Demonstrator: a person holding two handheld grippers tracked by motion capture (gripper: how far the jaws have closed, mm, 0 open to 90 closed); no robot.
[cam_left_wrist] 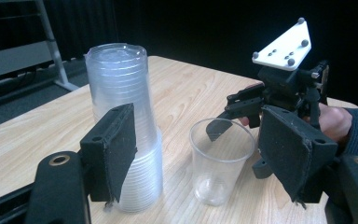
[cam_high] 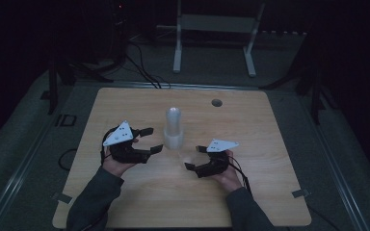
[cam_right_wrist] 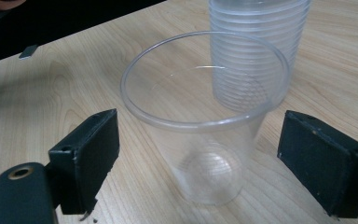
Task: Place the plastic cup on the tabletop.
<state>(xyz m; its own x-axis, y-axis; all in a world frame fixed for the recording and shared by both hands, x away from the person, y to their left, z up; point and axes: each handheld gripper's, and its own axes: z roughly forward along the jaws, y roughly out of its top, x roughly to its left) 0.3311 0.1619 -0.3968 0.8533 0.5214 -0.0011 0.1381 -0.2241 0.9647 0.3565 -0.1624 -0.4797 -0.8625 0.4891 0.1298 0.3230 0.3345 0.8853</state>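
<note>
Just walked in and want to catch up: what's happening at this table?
A person holds a tool in each hand at a wooden table. A stack of clear plastic cups stands mouth down, and a single clear cup stands upright beside it. The right tool sits open on either side of the single cup, pads clear of it. The left tool is open near the stack, gripping nothing.

The table is viewed from above and behind by the high view. Each gripper view is taken close and low along its own jaws; the single cup and cup stack beyond the jaws are shared.
</note>
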